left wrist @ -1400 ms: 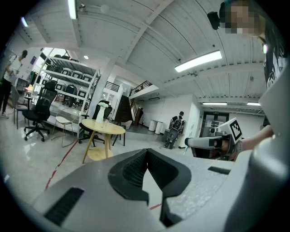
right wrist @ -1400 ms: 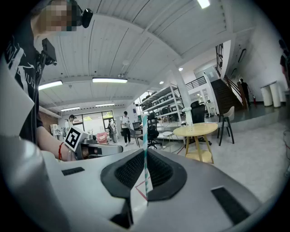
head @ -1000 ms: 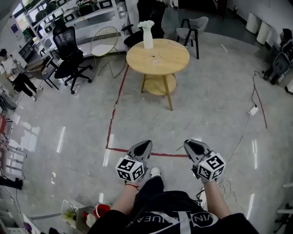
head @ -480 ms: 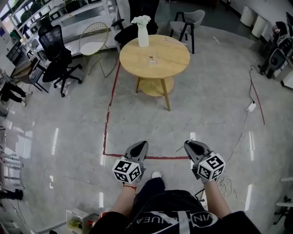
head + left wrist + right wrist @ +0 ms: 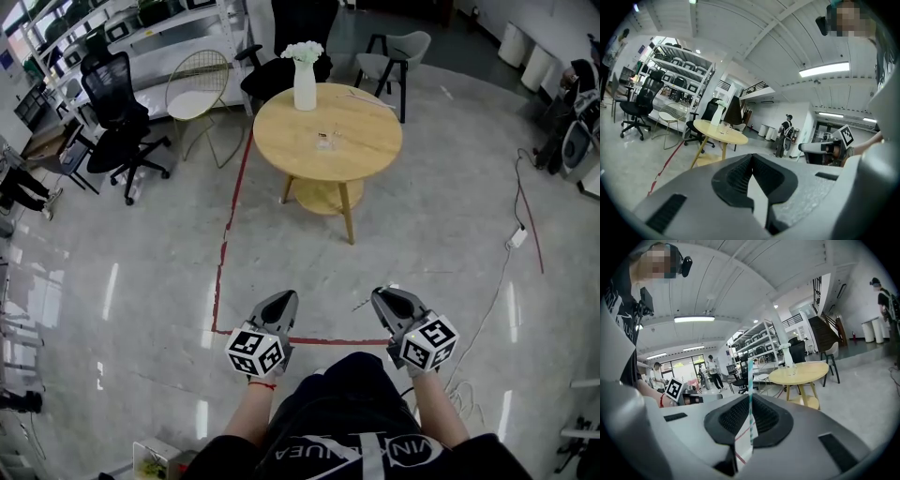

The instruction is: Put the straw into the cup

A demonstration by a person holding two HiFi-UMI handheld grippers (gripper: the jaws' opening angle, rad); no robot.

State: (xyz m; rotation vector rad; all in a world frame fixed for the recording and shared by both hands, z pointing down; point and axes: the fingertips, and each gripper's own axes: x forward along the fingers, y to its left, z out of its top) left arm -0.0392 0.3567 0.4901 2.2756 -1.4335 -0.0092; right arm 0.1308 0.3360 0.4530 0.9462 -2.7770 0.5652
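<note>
The head view looks steeply down from above; both gripper views face the far round table (image 5: 361, 141) shared by all.

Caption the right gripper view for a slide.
Right gripper shut on a striped straw, pointed toward the distant round table with the cup.

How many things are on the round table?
2: a white vase at the far edge and a clear cup near the middle; smaller items may go unseen.

The table (image 5: 367, 141) is pale matt wood, the floor (image 5: 141, 281) glossy grey, the straw (image 5: 750, 399) striped paper.
</note>
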